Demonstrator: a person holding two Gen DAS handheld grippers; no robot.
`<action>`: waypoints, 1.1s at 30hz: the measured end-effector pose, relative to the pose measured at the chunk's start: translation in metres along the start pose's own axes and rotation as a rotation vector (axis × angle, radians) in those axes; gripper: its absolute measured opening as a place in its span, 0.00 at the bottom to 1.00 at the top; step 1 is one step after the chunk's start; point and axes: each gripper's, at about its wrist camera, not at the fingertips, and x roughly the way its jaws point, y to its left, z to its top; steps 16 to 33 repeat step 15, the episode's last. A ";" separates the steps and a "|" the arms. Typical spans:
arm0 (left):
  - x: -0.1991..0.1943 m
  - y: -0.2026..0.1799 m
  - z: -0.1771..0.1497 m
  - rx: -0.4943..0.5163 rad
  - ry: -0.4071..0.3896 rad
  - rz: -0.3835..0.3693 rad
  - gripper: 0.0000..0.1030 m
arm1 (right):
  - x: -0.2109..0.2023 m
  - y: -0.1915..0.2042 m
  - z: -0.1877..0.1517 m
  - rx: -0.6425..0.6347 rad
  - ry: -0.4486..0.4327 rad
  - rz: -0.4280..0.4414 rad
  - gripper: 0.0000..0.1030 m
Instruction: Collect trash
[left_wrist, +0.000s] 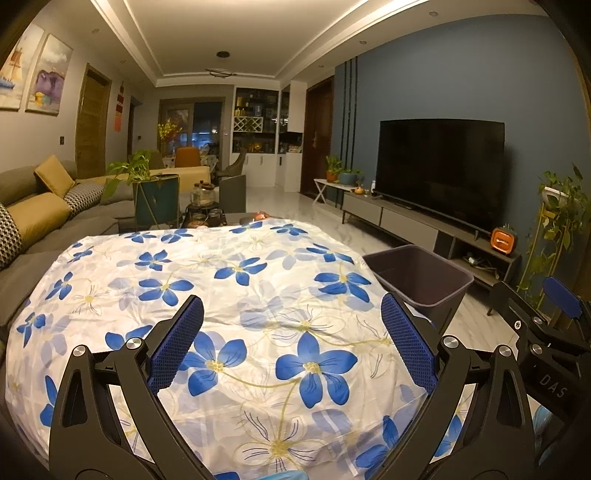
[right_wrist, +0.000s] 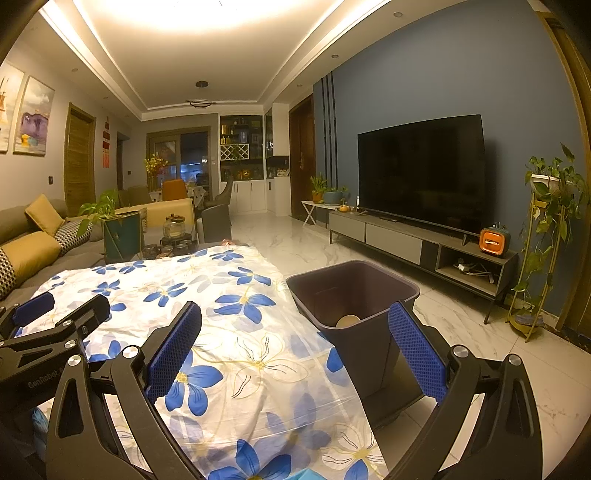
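Both tools are held spread wide, nothing gripped: the left gripper (left_wrist: 291, 332) above the white cloth with blue flowers (left_wrist: 207, 280), the right gripper (right_wrist: 295, 339) near its edge. Just beside the cloth, a dark plastic bin (right_wrist: 369, 354) is seen on the floor, a pale round object (right_wrist: 348, 321) lying inside.

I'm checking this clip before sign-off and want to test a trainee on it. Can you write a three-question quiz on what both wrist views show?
1. True or false: the left gripper is shut on a piece of trash.
2. Where does the trash bin stand? A) on the flowered cloth B) on the floor at the cloth's right edge C) on the TV cabinet
3. Fill in: the right wrist view shows a round, pale ____ lying inside the bin.

Key: 1 false, both it and the right gripper are open and empty; 2 B; 3 object, too small to identify.
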 end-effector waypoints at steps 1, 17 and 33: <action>0.000 0.000 0.000 0.000 0.000 0.002 0.93 | 0.000 0.000 0.000 0.000 0.000 0.000 0.94; 0.000 0.004 -0.002 -0.006 -0.003 0.026 0.94 | -0.001 0.000 0.001 0.008 -0.001 -0.002 0.94; 0.000 0.004 -0.002 -0.006 -0.003 0.026 0.94 | -0.001 0.000 0.001 0.008 -0.001 -0.002 0.94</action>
